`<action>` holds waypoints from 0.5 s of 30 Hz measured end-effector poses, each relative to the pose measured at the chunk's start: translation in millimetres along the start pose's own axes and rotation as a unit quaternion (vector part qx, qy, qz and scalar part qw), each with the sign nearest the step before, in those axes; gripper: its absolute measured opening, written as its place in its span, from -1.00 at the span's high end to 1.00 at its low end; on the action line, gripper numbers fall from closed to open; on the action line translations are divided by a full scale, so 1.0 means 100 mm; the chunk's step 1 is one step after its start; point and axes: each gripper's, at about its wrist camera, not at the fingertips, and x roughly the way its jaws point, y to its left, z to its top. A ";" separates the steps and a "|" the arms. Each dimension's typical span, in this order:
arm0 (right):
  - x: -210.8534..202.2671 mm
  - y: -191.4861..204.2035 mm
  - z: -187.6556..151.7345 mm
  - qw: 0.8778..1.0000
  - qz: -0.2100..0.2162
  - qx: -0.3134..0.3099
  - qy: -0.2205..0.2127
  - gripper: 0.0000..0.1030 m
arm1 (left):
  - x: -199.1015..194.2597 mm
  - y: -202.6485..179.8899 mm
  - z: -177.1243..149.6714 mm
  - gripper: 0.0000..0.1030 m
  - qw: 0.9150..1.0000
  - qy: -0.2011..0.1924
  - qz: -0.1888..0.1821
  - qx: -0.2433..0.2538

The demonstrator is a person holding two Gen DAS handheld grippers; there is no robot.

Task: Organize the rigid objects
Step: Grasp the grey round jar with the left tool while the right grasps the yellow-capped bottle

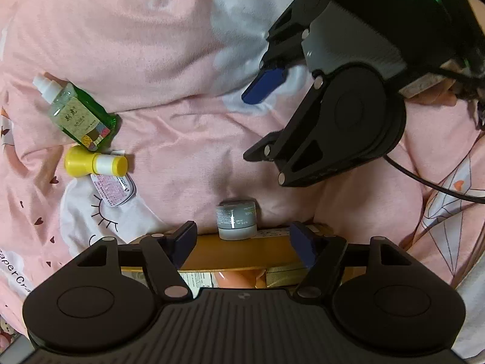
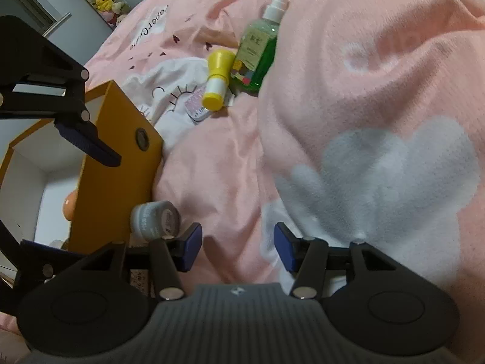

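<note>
Both claws spread and empty; only the right wrist view shows the orange box's (image 2: 115, 163) white interior

Both wrist cameras look steeply down, close over the bed (image 1: 188, 45). Each sees the orange box (image 2: 121, 157) and grey jar (image 1: 237, 219)

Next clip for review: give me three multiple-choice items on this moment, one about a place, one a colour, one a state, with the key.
1. Where is the grey jar?
A. inside the box
B. on the bedding against the orange box's outer wall
C. beside the green bottle

2. What colour is the stamp-shaped item by the green spray bottle?
A. yellow
B. blue
C. red

3. How is the left hand-held gripper?
A. shut on the jar
B. shut, empty
C. open, empty

Key: B, the jar touches the wall outside; A, yellow body; C, pads apart, nothing between.
</note>
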 end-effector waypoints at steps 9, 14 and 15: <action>-0.02 -0.24 0.01 0.999 0.028 0.033 0.009 0.22 | 0.16 0.06 0.04 -0.66 1.000 0.027 -0.015 -0.003; -0.05 -0.32 0.01 0.997 0.051 0.062 0.010 0.23 | 0.32 0.13 0.09 -0.67 0.998 0.050 -0.030 -0.015; -0.04 -0.31 0.00 0.997 0.049 0.060 0.011 0.23 | 0.35 0.14 0.10 -0.67 0.998 0.052 -0.035 -0.019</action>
